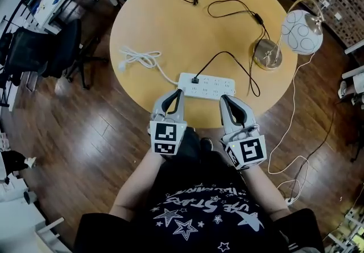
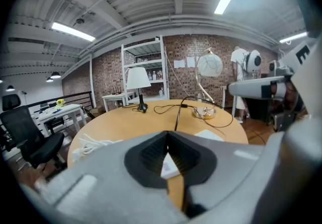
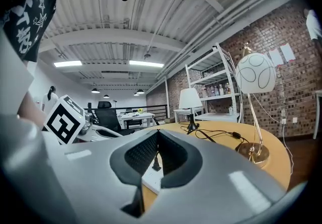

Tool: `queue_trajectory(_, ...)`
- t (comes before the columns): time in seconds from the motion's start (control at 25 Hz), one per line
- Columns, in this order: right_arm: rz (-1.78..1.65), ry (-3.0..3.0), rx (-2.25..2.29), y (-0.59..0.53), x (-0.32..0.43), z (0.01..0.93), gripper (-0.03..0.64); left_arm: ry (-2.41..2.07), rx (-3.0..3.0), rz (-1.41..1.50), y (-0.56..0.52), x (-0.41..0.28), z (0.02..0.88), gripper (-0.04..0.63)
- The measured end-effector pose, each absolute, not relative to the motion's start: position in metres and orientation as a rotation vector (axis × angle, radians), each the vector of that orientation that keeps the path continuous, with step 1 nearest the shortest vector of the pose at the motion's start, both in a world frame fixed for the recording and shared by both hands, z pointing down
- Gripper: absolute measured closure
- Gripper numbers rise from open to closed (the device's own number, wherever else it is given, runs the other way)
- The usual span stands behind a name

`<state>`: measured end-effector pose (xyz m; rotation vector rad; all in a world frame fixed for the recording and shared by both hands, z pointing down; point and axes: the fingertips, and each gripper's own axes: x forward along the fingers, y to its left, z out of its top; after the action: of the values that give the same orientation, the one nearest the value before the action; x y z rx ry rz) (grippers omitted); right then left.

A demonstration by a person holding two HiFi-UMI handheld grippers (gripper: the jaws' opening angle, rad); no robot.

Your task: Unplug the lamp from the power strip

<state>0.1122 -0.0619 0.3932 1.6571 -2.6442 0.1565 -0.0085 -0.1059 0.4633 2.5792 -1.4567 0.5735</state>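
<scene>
We hold our left tongs point(image 1: 180, 94) and right tongs point(image 1: 223, 99) closed and empty at the near edge of a round wooden table point(image 1: 148, 24). Just beyond their tips lies a white power strip point(image 1: 213, 88) with a black plug point(image 1: 195, 80) in it. The brass lamp point(image 1: 267, 56) stands farther right.

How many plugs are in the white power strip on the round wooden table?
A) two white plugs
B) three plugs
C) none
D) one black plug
D: only one black plug stands in the white power strip, near its left end, on the round wooden table.
</scene>
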Motion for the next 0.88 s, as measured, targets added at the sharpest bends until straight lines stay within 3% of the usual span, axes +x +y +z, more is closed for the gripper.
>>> queue_trajectory(0.4,0.304,-2.502,1.554,-0.102,0.090,0.458,0.609,-1.211,2.587,0.798,-0.158,0.002,0.534,0.591)
queue_trajectory(0.88,0.386,-2.392,1.408,-0.123,0.065,0.506,0.609,-1.023,2.639,1.006,-0.168,0.011,0.559,0.591)
